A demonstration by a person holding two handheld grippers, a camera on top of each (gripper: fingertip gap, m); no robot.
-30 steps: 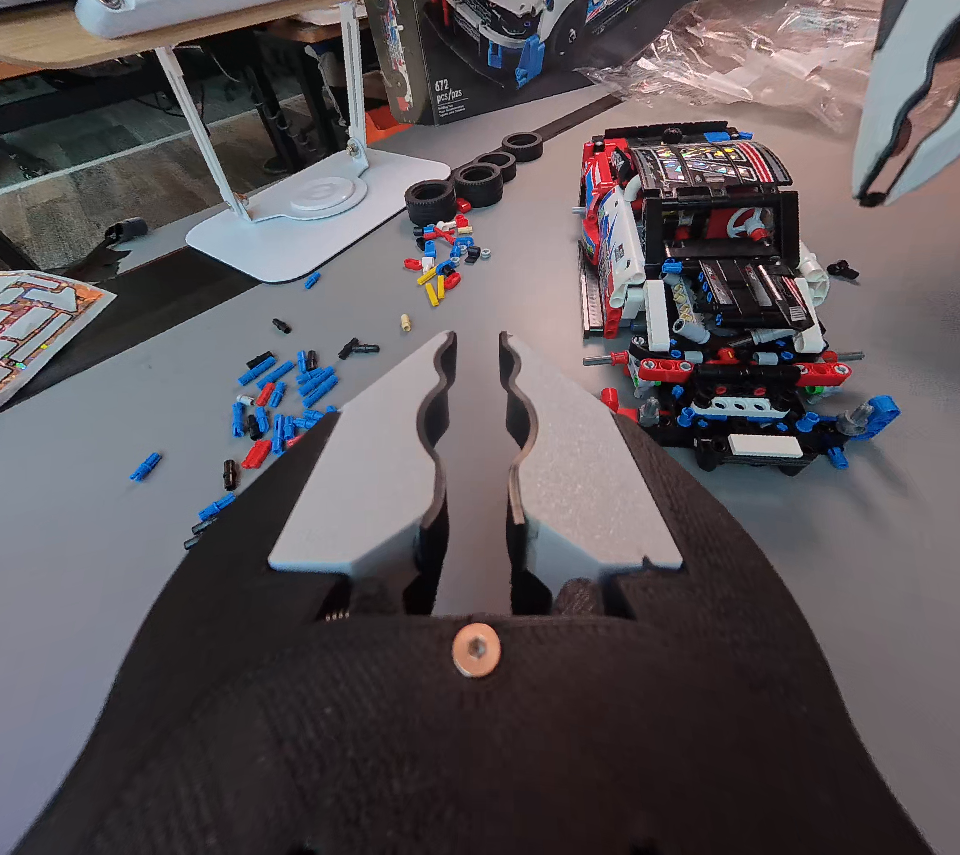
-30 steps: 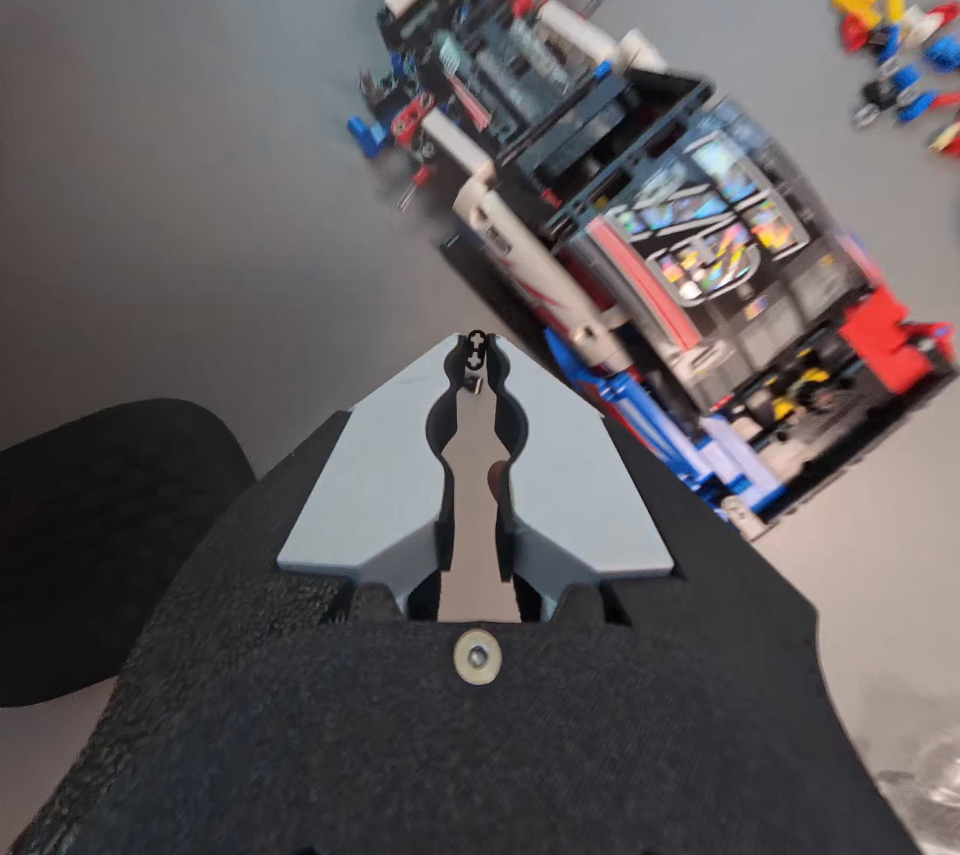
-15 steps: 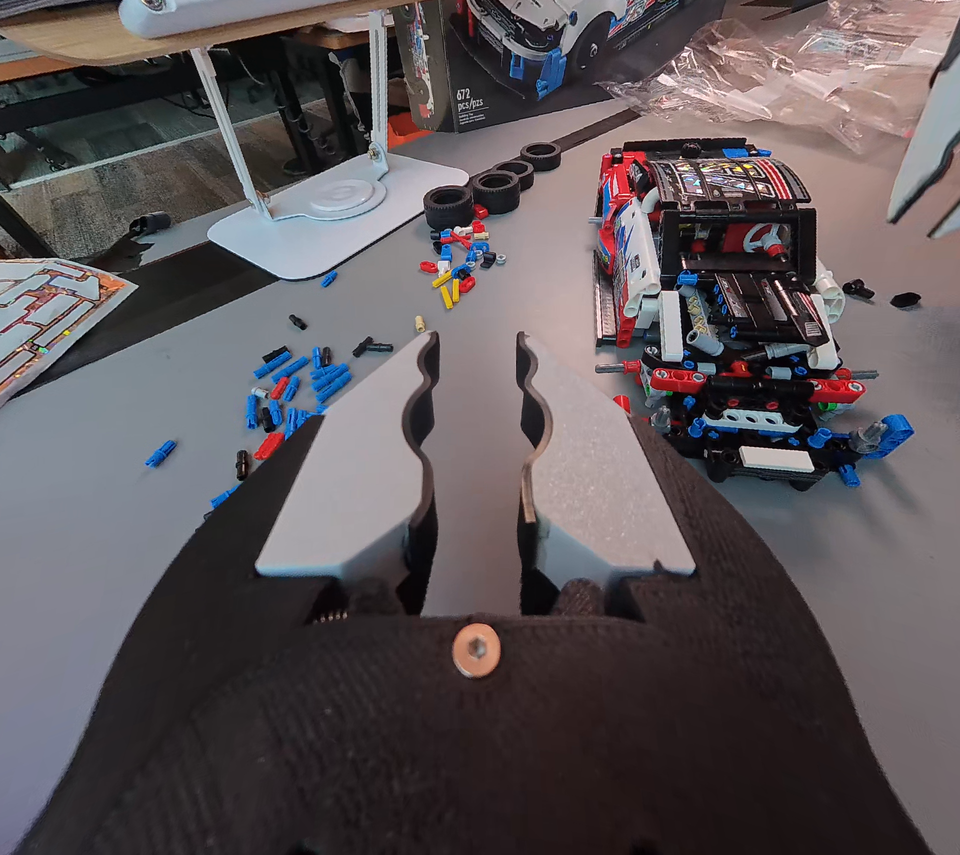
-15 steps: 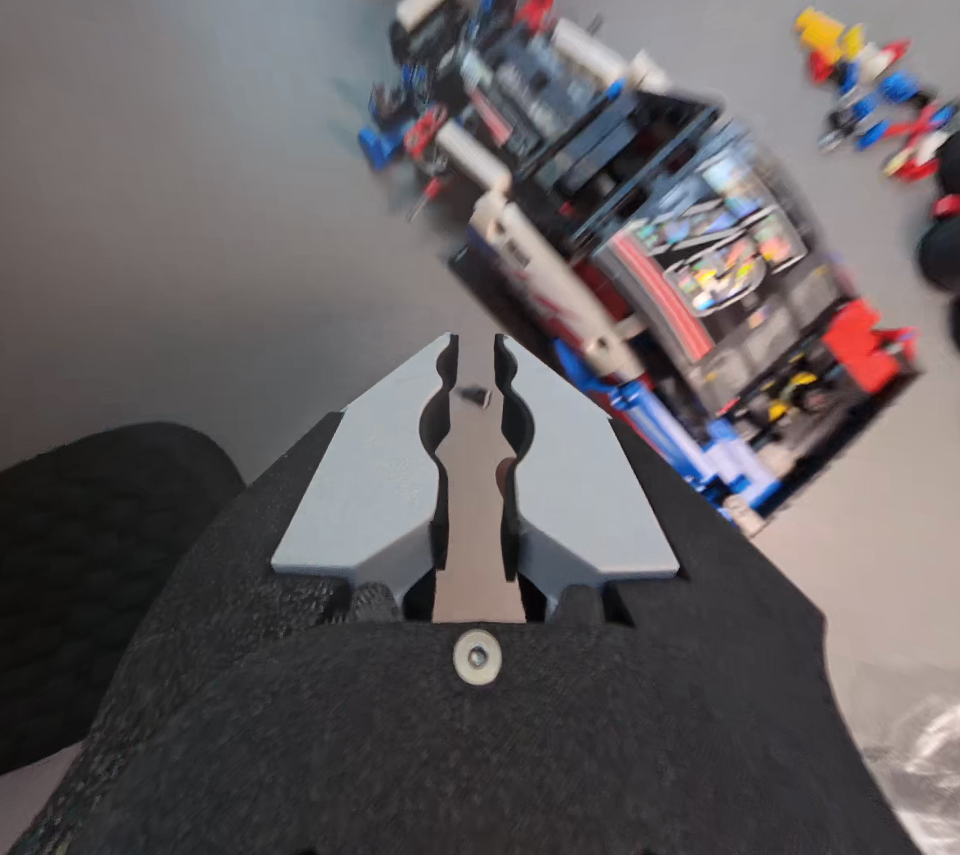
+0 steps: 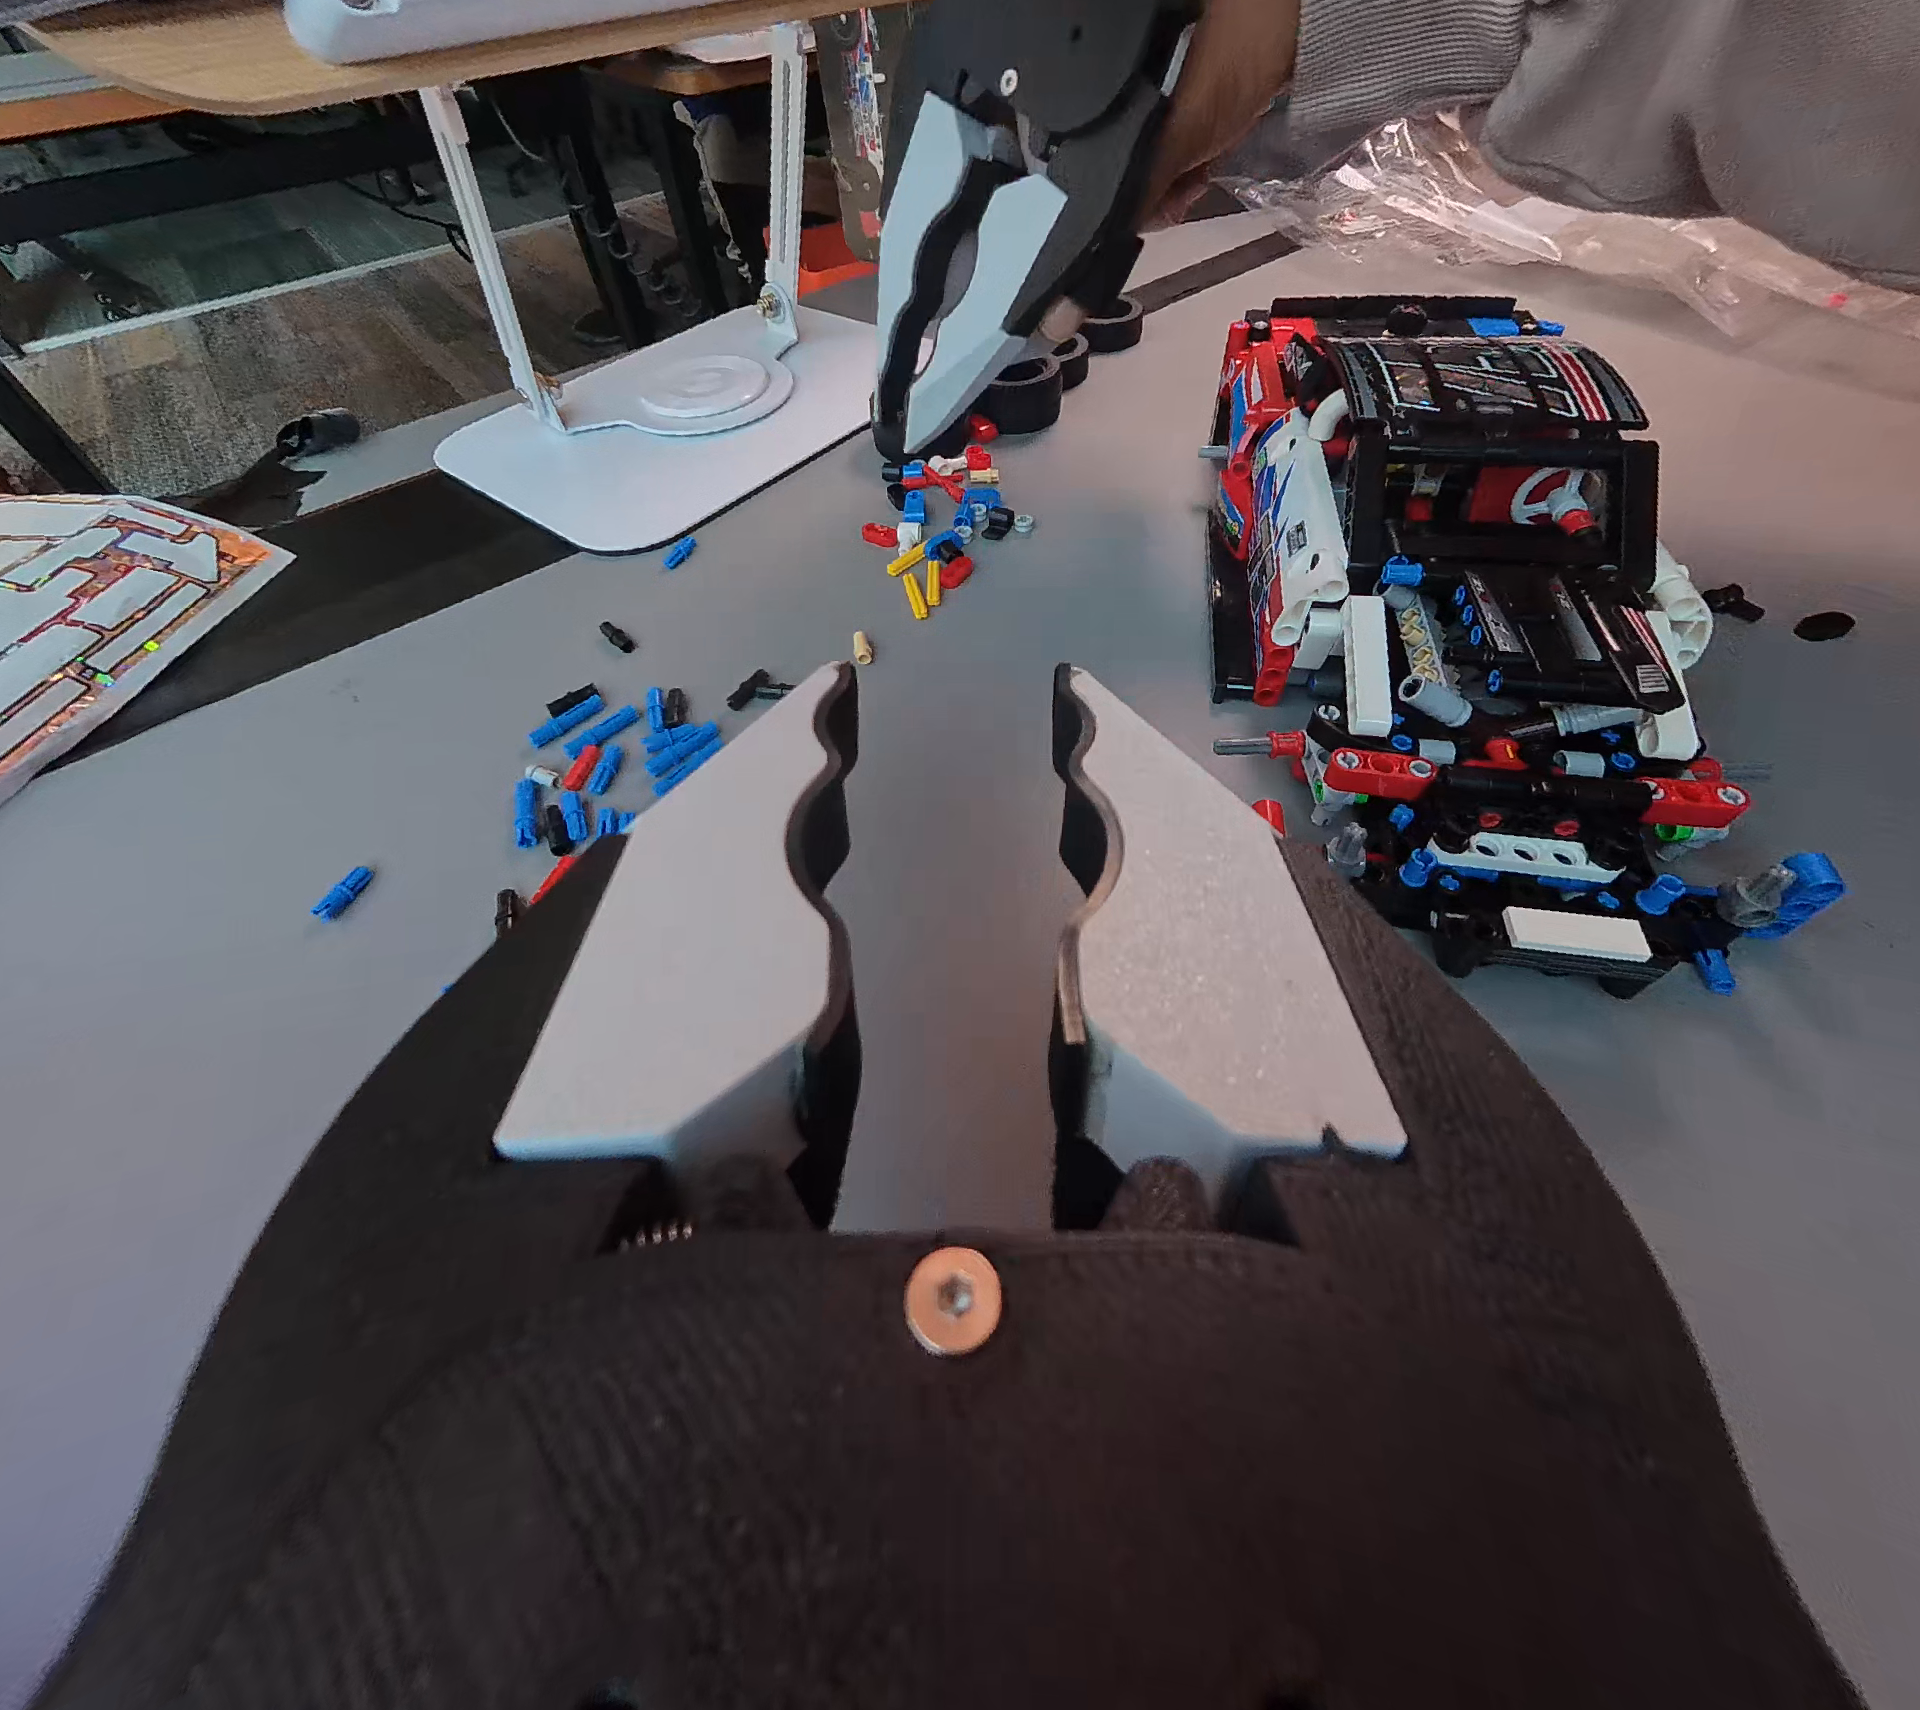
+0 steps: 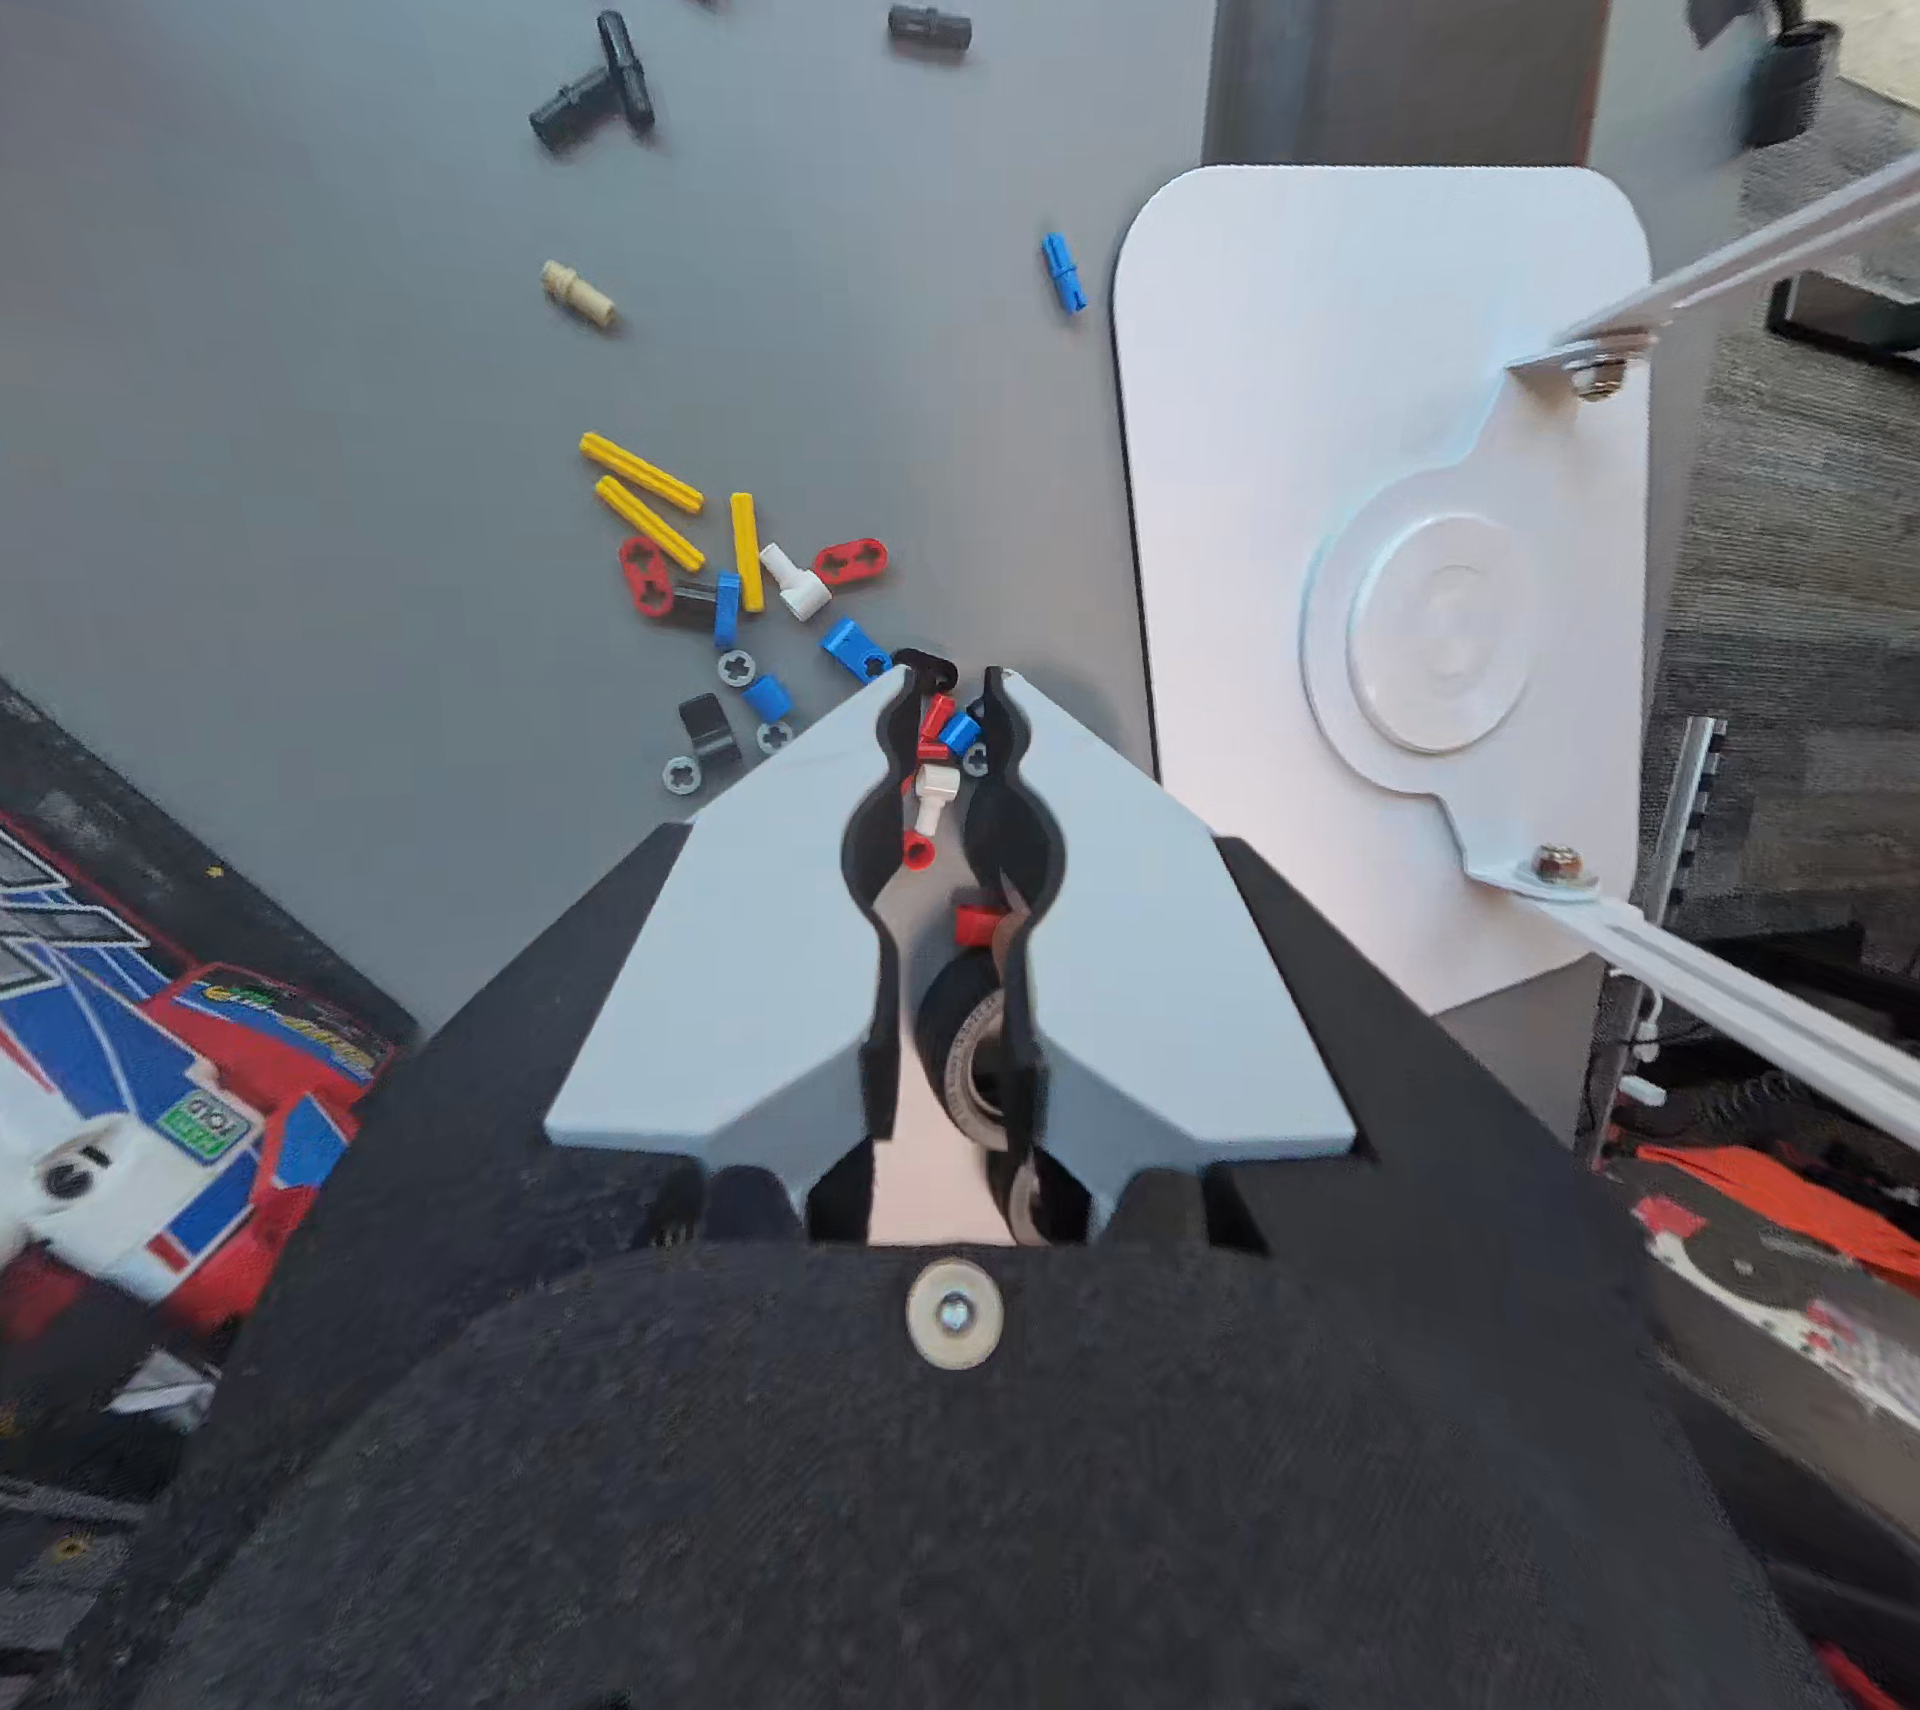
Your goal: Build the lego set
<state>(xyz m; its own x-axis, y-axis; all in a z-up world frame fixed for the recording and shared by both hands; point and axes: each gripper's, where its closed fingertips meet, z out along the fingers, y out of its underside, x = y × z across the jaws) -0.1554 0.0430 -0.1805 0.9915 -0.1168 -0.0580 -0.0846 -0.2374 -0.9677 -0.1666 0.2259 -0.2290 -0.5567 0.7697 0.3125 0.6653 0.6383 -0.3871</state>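
Note:
The part-built lego car, red, white and black, stands on the grey table at the right. My left gripper is open and empty, low over the table in front of the car. My right gripper points down, its tips at the far edge of a pile of small mixed parts. In the right wrist view the right gripper is open a little and empty, with red, white and blue bits on the table between its fingers. A black tyre lies under it.
A scatter of blue pins lies left of my left gripper. Black tyres sit behind the mixed pile. The white stand base is at the back left, also in the right wrist view. A sticker sheet, plastic bags, a printed box.
My right gripper let go of a small black piece, swung from above the car to the mixed parts pile and now points down there. My left gripper opened wider.

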